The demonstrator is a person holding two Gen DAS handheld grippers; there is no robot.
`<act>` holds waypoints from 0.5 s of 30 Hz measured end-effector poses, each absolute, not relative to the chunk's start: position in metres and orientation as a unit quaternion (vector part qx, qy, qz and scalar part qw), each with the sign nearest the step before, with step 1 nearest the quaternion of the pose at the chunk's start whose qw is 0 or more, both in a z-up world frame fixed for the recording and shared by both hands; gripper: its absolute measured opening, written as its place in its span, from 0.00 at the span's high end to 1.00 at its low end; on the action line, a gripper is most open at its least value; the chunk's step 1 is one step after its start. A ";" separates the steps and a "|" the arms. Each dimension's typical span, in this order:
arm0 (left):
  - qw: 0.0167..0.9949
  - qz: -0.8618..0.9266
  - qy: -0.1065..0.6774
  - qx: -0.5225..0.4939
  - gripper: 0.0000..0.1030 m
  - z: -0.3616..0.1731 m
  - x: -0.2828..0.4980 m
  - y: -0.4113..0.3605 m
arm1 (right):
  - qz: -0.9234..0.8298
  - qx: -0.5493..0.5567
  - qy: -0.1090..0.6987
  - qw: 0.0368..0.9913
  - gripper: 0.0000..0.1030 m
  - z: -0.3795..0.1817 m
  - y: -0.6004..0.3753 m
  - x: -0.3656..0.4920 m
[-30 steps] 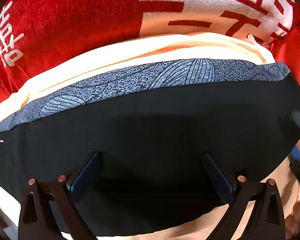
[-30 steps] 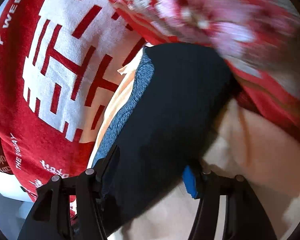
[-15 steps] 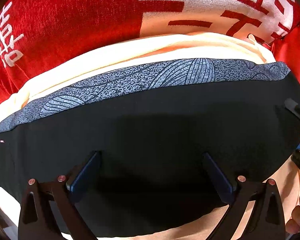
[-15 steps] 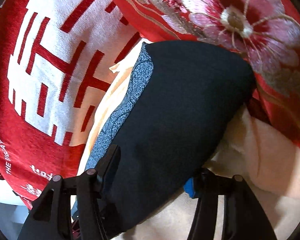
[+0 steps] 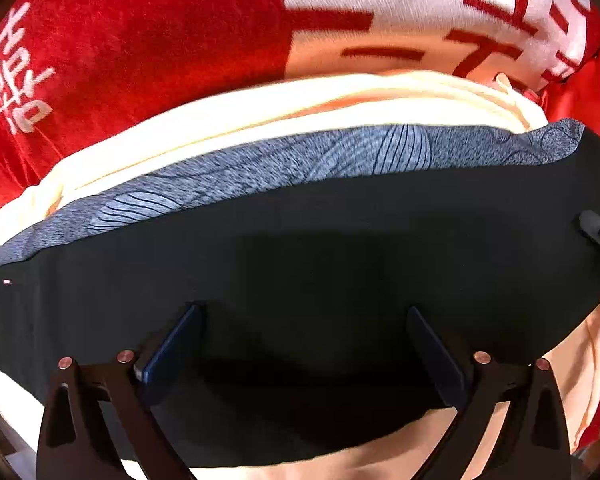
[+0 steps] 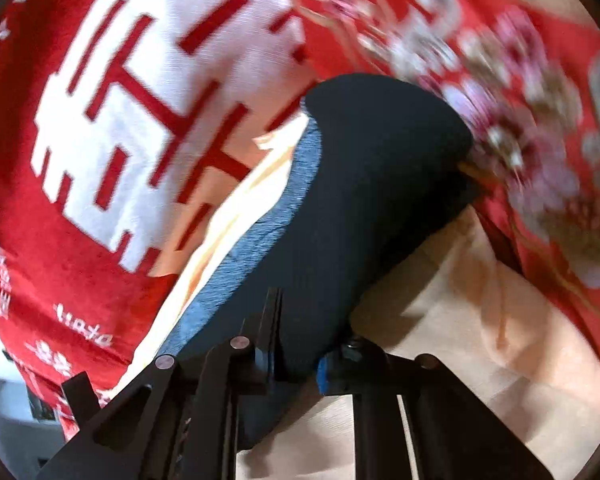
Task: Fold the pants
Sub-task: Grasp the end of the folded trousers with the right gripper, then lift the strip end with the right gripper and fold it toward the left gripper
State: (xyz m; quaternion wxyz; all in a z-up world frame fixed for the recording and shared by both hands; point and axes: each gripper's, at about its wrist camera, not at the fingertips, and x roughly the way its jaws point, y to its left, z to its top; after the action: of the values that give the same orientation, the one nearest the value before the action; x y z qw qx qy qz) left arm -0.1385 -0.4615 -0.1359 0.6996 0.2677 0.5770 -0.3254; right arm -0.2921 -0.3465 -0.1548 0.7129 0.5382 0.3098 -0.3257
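Note:
The black pants (image 5: 300,248) with a grey-blue patterned waistband (image 5: 284,164) lie folded on a cream garment (image 5: 260,108). My left gripper (image 5: 304,344) is open, its fingers wide apart just over the black fabric, holding nothing. In the right wrist view the same pants (image 6: 364,200) fill the middle. My right gripper (image 6: 296,344) has its jaws closed on the near edge of the black pants, with the fabric pinched between them. Its fingertip (image 5: 596,228) shows at the right edge of the left wrist view.
A red blanket with white characters (image 5: 140,40) covers the surface beyond the clothes, also in the right wrist view (image 6: 140,100). A red floral cover (image 6: 520,100) lies to the right. Cream fabric (image 6: 480,320) spreads under the pants.
My right gripper has closed from wide open onto the edge of the black pants and moved, blurring its view. The left gripper has stayed open in place.

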 end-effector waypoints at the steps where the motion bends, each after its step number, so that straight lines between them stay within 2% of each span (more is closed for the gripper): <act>1: 0.701 -0.331 0.576 0.260 0.13 -0.131 -0.138 -0.459 | -0.323 0.533 0.310 0.718 0.86 -0.151 -0.345 -0.290; 4: 0.696 -0.351 0.580 0.236 0.19 -0.120 -0.136 -0.454 | -0.315 0.520 0.311 0.730 0.86 -0.139 -0.340 -0.287; 10: 0.667 -0.380 0.590 0.252 0.19 -0.139 -0.150 -0.467 | -0.302 0.476 0.331 0.757 0.86 -0.118 -0.327 -0.274; 13: 0.688 -0.398 0.524 0.306 0.19 -0.140 -0.170 -0.473 | -0.301 0.424 0.355 0.777 0.87 -0.107 -0.314 -0.258; 15: 0.681 -0.401 0.537 0.296 0.19 -0.141 -0.165 -0.472 | -0.300 0.410 0.359 0.783 0.87 -0.101 -0.310 -0.249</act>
State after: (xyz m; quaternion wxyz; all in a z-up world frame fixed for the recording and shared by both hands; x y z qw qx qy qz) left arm -0.1650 -0.4723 -0.1407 0.6808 0.2959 0.5368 -0.4009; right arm -0.2491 -0.3095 -0.1013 0.7830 0.4100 0.3592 -0.2998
